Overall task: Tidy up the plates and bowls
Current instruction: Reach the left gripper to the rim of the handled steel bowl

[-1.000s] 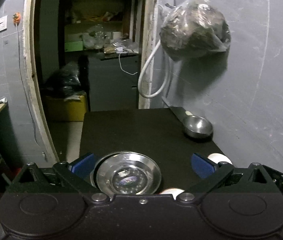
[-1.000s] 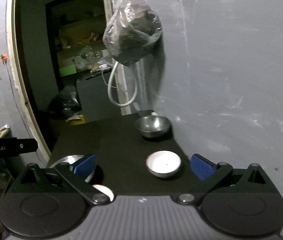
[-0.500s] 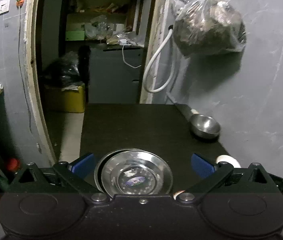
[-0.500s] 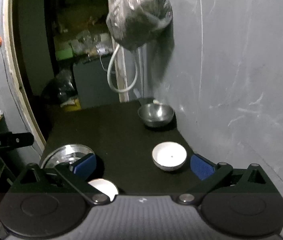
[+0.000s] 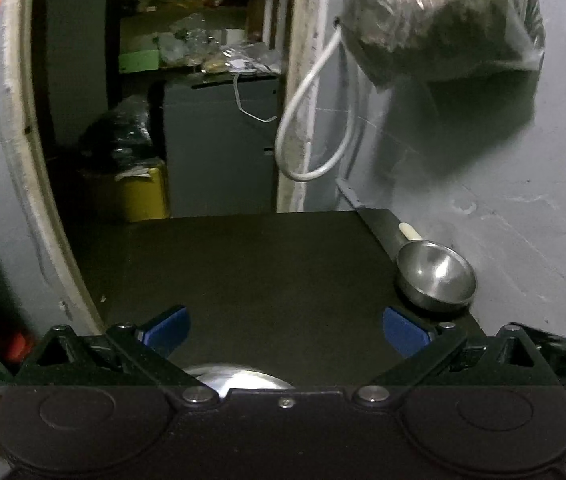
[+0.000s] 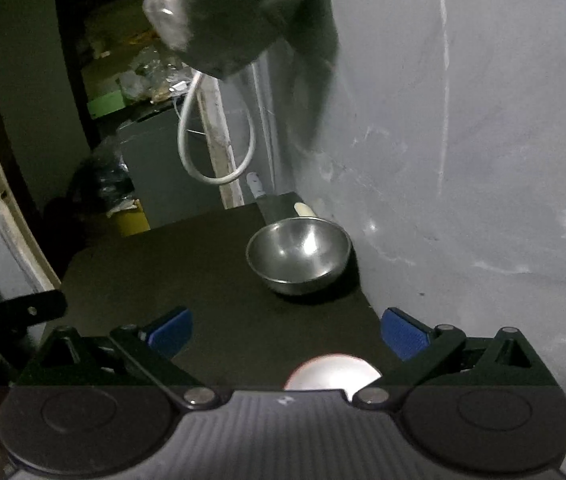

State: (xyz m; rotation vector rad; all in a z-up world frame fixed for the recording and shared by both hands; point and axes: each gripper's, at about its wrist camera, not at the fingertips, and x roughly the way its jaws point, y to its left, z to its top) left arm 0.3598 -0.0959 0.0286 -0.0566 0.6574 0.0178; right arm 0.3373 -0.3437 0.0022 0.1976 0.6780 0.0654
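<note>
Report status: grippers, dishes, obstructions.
Left gripper open, empty, over steel plate. Right gripper open, empty, white bowl beneath. Steel bowl ahead, path unobstructed.

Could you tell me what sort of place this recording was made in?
Probably a cramped home kitchen or storage corner: a steel bowl sits on a dark table against a bare grey wall, a filled plastic bag hangs overhead, and a doorway opens onto cluttered shelves.

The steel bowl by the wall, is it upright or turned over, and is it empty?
Upright and empty. The steel bowl sits on the table with its opening up, and the right wrist view shows only bare shiny metal inside.
</note>
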